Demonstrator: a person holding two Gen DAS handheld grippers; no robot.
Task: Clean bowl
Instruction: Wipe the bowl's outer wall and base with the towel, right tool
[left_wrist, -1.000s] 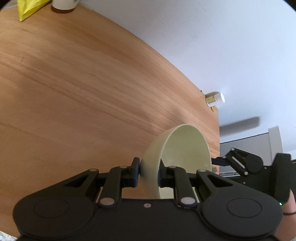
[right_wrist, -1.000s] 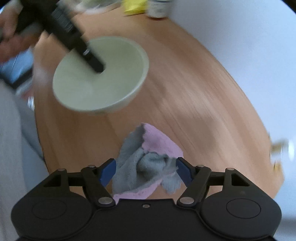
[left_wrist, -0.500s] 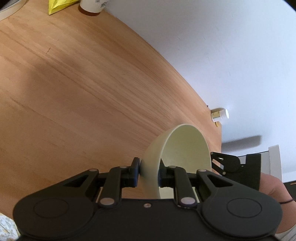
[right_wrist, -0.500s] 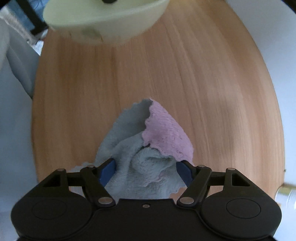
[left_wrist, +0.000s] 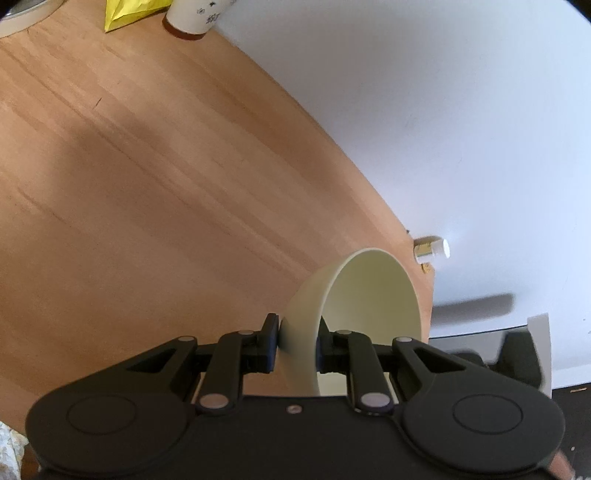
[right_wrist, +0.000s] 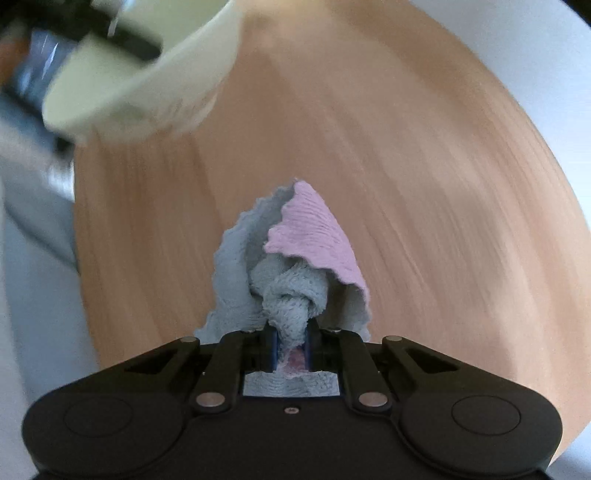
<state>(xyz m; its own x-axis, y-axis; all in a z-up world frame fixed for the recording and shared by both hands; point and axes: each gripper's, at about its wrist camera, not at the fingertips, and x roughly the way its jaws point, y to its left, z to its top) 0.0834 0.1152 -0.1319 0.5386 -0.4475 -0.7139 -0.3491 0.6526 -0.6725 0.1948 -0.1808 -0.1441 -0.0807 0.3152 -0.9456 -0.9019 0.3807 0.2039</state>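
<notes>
Since the right gripper (right_wrist: 290, 345) jaws just clamped the cloth (right_wrist: 295, 266) & the left gripper (left_wrist: 297, 345) pinches the bowl (left_wrist: 354, 302) wall, held tipped above the worktop (left_wrist: 147, 184) near its wall-side edge, next is prob wiping inside w/ the cloth.

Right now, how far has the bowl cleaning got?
Done: the left gripper is clamped on the bowl wall, tilting it above the table. In hand: the right gripper has shut on the grey-and-pink cloth. Left: the cloth has not reached the bowl, so all wiping remains.

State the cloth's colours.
Grey-blue and pink cloth, clearest in the right wrist view.
</notes>
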